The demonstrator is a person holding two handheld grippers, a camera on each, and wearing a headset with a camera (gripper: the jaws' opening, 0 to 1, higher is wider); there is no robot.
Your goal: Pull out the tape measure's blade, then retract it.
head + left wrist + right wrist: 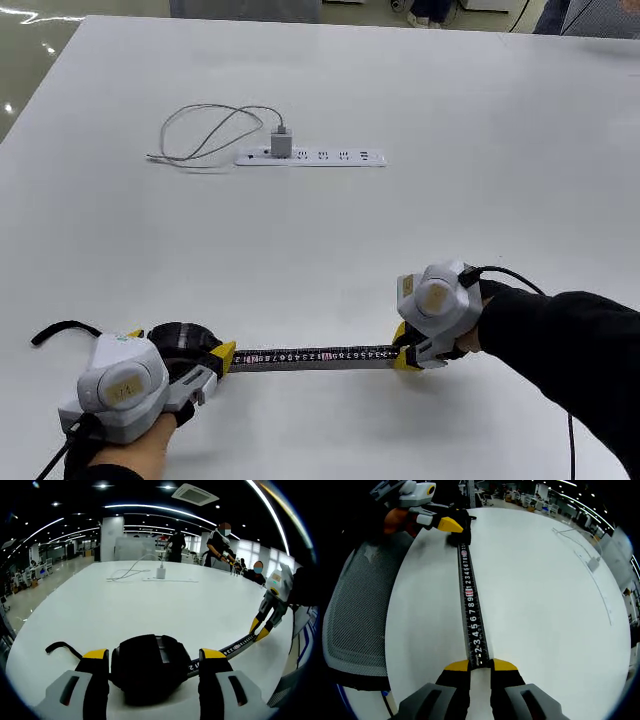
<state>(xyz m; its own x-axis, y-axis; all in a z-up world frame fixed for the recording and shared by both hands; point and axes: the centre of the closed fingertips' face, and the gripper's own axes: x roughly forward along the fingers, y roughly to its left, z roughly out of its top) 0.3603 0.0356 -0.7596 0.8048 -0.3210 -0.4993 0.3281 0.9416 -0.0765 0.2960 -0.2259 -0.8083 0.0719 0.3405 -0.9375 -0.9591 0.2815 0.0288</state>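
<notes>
While the left gripper [210, 368] clamps the tape measure [180, 342] between its jaws to anchor it on the table [400, 230], the right gripper [408, 358], well apart, pinches the tip of the blade [310, 355], drawn out straight between them.

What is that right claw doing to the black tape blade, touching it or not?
Touching. The right gripper view shows the blade running straight into the right claw, its end pinched between the two yellow-tipped jaws with no gap.
</notes>
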